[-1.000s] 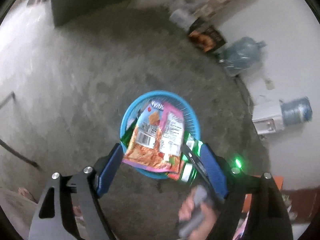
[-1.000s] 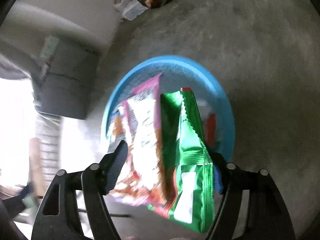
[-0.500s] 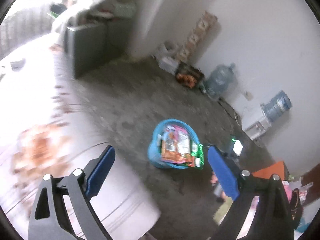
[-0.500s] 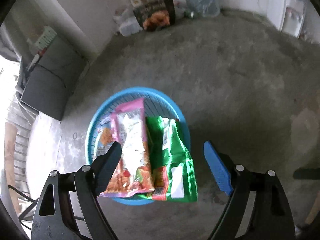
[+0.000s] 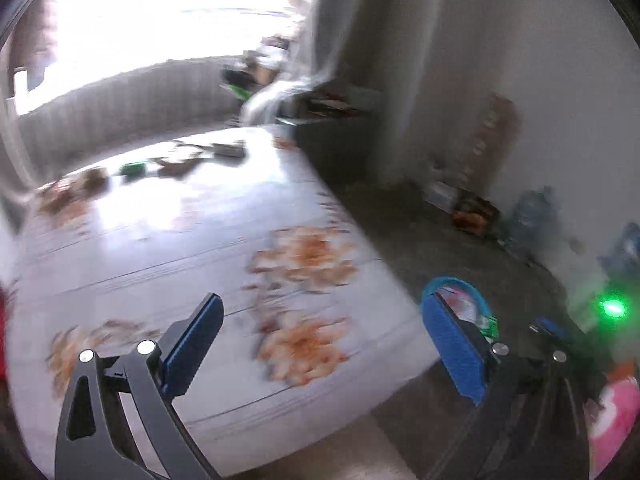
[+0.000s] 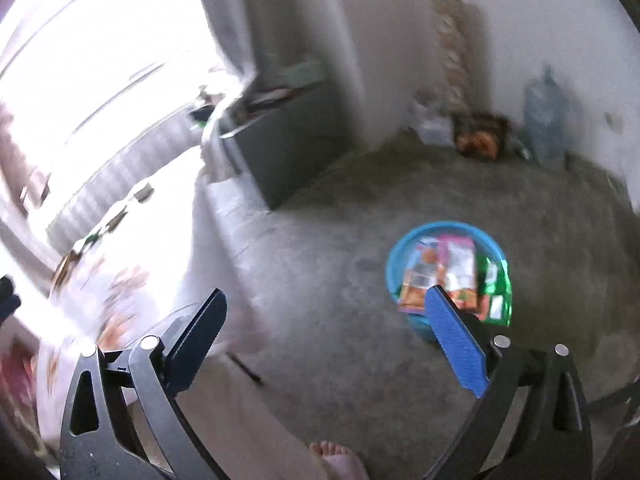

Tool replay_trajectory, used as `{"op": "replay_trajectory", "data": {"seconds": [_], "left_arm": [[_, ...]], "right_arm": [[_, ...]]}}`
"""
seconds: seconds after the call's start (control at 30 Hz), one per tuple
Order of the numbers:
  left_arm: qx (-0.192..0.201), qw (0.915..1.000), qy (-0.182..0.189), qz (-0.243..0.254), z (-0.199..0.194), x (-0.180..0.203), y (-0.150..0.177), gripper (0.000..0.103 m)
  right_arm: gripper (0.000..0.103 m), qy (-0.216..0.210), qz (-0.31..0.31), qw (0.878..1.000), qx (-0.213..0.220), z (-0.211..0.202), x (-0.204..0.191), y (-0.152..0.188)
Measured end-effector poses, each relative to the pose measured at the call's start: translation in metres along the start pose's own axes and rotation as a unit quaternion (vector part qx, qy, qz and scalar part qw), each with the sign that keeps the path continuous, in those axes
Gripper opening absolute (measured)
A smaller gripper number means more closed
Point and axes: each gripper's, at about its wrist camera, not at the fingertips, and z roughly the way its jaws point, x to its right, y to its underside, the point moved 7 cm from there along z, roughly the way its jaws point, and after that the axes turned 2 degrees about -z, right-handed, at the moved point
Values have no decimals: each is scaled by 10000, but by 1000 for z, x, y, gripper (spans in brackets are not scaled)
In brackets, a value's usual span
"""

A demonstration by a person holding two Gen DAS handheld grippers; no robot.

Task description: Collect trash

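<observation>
A blue basket (image 6: 404,252) stands on the grey floor and holds several snack wrappers: an orange-and-pink one (image 6: 456,264) and a green one (image 6: 496,284). In the left wrist view the basket (image 5: 444,282) peeks out behind the right finger. My left gripper (image 5: 320,344) is open and empty, raised over a white table with orange flowers (image 5: 304,256). My right gripper (image 6: 324,336) is open and empty, well above the floor and left of the basket. More litter (image 5: 228,150) lies blurred at the table's far end.
A grey cabinet (image 6: 288,152) stands by the wall. Water bottles (image 6: 546,120) and boxes (image 6: 478,140) line the far wall. A bare foot (image 6: 336,460) is at the bottom of the right wrist view. A pink object (image 5: 612,404) sits at the lower right of the left view.
Both grippers have let go of the wrappers, which now lie in the basket. Both have risen and swung left, the left one over the flowered table.
</observation>
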Motion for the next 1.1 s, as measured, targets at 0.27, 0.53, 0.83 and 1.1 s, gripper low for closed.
{"op": "replay_trajectory", "data": {"seconds": [0.27,0.53,0.83,1.1], "left_arm": [[167,9955,-919,-163,-28,-38,33,98],[-795,9806,-1697,-578,-17,-75,88,98],[-1016,9686,-1810,-1368,-14,-106,102,98],[-995,9688,-1881,-1271,-15,-105,98,98]], "right_arm": [[95,-498,-996,9936,-188,-33,-98,20],[95,-254,-2037,9749,-864,-10,-134,64],[95,-227,-2168,9656,-1420,-4,-148,85],[95,-41,-2387,9604,-1439,-2,-152,87]]}}
